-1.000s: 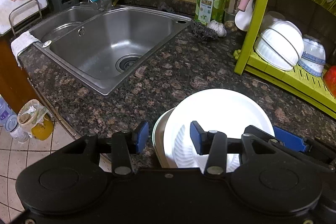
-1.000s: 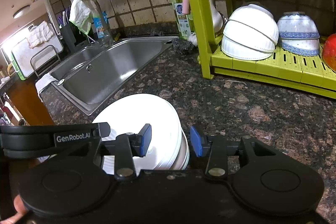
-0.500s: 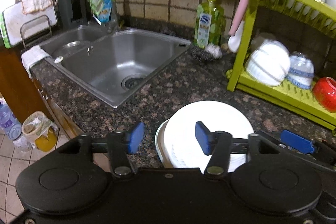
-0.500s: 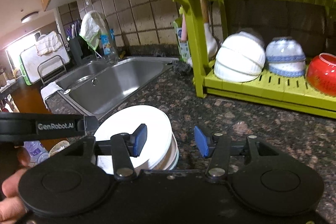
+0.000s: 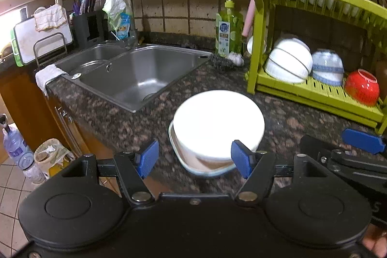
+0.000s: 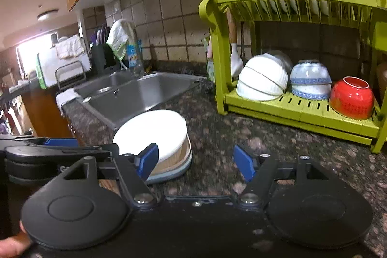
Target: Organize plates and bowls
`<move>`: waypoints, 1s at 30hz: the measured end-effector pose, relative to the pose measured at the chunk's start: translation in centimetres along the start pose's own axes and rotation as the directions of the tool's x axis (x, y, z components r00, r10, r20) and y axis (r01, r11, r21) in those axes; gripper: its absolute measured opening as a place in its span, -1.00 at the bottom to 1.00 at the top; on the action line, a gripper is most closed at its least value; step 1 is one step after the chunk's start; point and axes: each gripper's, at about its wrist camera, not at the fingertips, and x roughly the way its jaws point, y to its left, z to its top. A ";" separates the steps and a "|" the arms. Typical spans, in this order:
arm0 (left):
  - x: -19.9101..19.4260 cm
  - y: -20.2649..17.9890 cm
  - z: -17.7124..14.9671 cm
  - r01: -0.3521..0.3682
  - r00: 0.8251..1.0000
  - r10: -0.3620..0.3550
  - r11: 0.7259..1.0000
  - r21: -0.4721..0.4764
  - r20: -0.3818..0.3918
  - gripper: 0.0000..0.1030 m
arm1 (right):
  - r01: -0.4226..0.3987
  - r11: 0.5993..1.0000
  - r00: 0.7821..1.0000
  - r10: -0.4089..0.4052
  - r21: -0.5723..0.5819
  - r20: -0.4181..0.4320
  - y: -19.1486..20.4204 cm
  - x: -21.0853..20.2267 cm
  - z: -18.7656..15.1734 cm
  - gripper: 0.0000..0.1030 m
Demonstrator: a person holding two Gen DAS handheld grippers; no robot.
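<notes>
Left gripper point(image 5: 194, 158) is hovering spread behind the plate stack point(image 5: 217, 122) dead ahead (right gripper point(image 6: 196, 161), spread, sitting right of it).

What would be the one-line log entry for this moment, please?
left tool: open, empty | right tool: open, empty | plate stack: on counter | rack: bowls below, plates above

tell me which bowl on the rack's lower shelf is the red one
The red bowl, at the right end, beside the blue-patterned bowls; the ribbed white bowls sit leftmost.
</notes>
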 end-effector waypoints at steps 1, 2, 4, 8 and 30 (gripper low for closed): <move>0.0 -0.2 -0.4 -0.010 1.000 0.010 1.000 0.008 -0.002 0.34 | 0.003 1.000 1.000 -0.003 -0.006 0.000 -0.1 -0.4 -0.3 0.39; -0.1 -0.4 -0.8 -0.020 1.000 0.020 1.000 0.015 -0.002 0.34 | 0.009 1.000 1.000 -0.009 -0.009 0.003 -0.1 -0.7 -0.7 0.39; -0.1 -0.7 -1.6 -0.049 0.999 0.049 0.999 0.024 0.002 0.34 | 0.019 1.000 1.000 -0.019 -0.009 0.007 -0.3 -1.4 -1.3 0.39; 0.0 -0.1 -2.9 -0.053 0.998 0.052 0.998 -0.018 -0.017 0.34 | 0.037 0.999 0.999 -0.038 -0.014 -0.008 -0.6 -2.2 -2.5 0.38; 1.8 2.6 -4.7 -0.094 0.996 0.094 0.994 -0.058 -0.004 0.32 | 0.030 1.000 0.999 -0.030 0.001 0.038 0.0 -2.8 -4.4 0.61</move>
